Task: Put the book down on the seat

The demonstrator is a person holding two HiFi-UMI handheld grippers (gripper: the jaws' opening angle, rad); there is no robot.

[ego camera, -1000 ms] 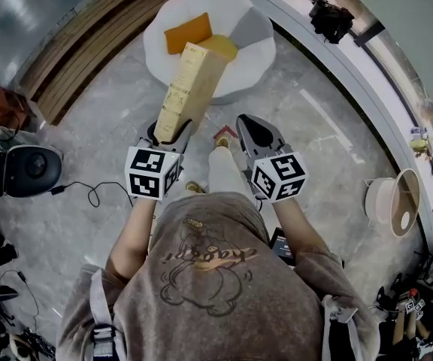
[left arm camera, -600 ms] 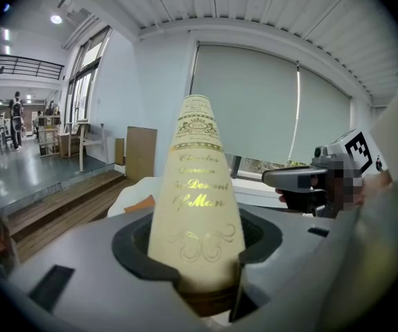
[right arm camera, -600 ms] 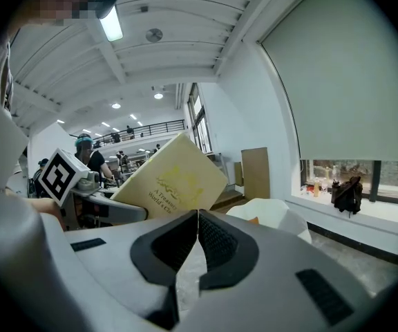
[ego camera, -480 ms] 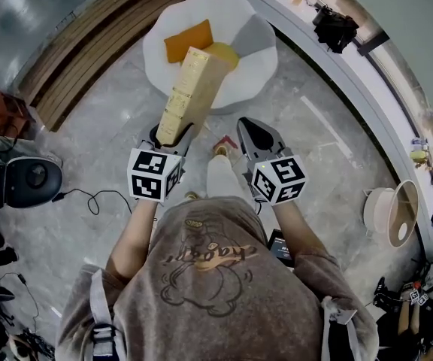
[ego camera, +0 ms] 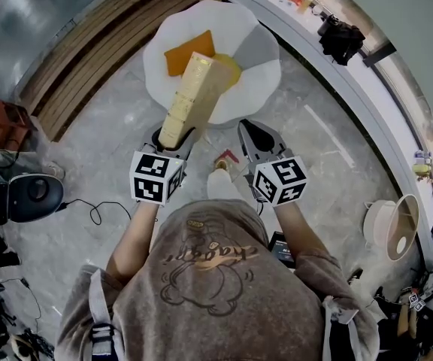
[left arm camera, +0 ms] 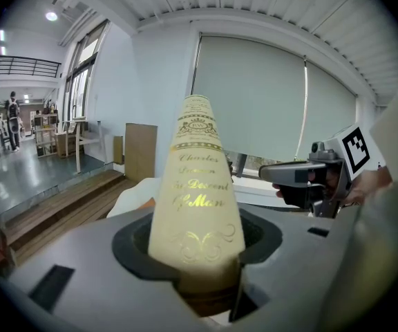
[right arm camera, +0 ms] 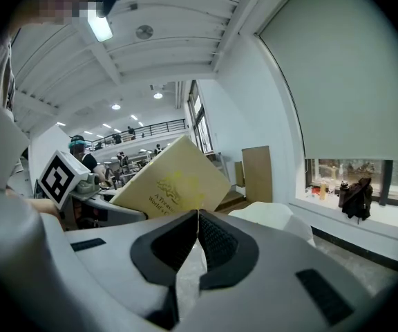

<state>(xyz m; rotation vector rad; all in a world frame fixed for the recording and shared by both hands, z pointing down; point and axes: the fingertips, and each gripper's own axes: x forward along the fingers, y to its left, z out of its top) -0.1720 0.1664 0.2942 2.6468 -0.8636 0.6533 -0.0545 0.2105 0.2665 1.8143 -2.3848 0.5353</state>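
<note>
A tall cream book with gold print stands upright in my left gripper, which is shut on its lower end. In the left gripper view its spine rises from between the jaws. The book's top reaches over the near rim of the white round seat, which holds an orange cushion and a yellow one. My right gripper is level with the left, to the book's right, shut and empty. Its own view shows the pads meeting, the book at the left and the seat ahead.
I stand on a grey marble floor. A wooden step runs at the left. A black round device and its cable lie at the left. A white curved sill with a black bag is at the right, and a white basket further right.
The seat has drawn slightly nearer and lower in the head view as the person steps toward it. Both grippers keep their pose, and the book stays gripped.
</note>
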